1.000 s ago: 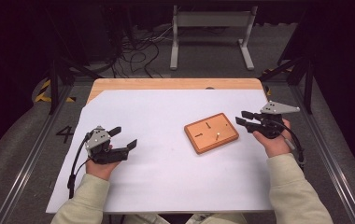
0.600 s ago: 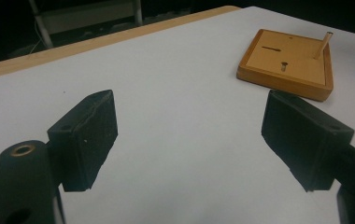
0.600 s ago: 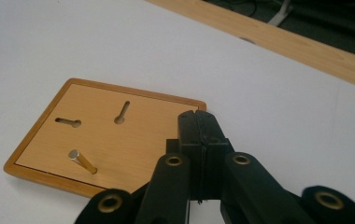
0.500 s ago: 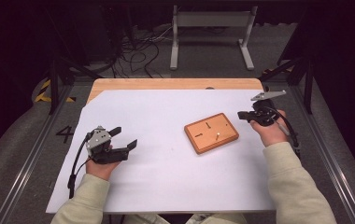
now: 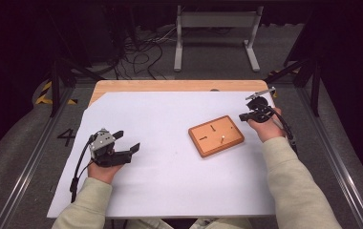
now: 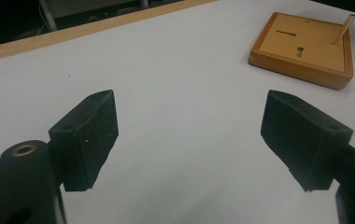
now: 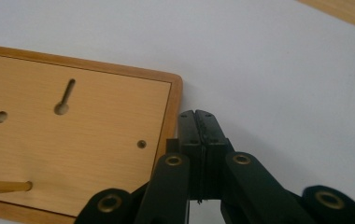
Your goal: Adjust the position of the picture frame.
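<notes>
I counted one wooden board [image 5: 216,135] right of centre on the white sheet [image 5: 170,181], two grippers. My left gripper [image 5: 126,144] hovered spread; my right gripper [image 5: 243,116], jaws pressed together, hung beside the board.

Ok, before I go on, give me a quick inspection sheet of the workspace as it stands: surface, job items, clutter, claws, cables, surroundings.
Surface: wooden table covered by a white sheet, which leaves the far edge bare.
Job's things: one wooden peg board lying flat, right of centre; thin pegs stand in it, one small hole looks empty in the right gripper view.
Clutter: nothing seen on the sheet.
Claws: left claw open, nothing between its jaws, over bare sheet. Right claw shut, nothing in it, just beside the board's edge.
Cables: one trails from each claw; loose cables lie on the floor beyond the table.
Surroundings: grey metal stand behind the table, dark floor, a painted 4 at the left.
</notes>
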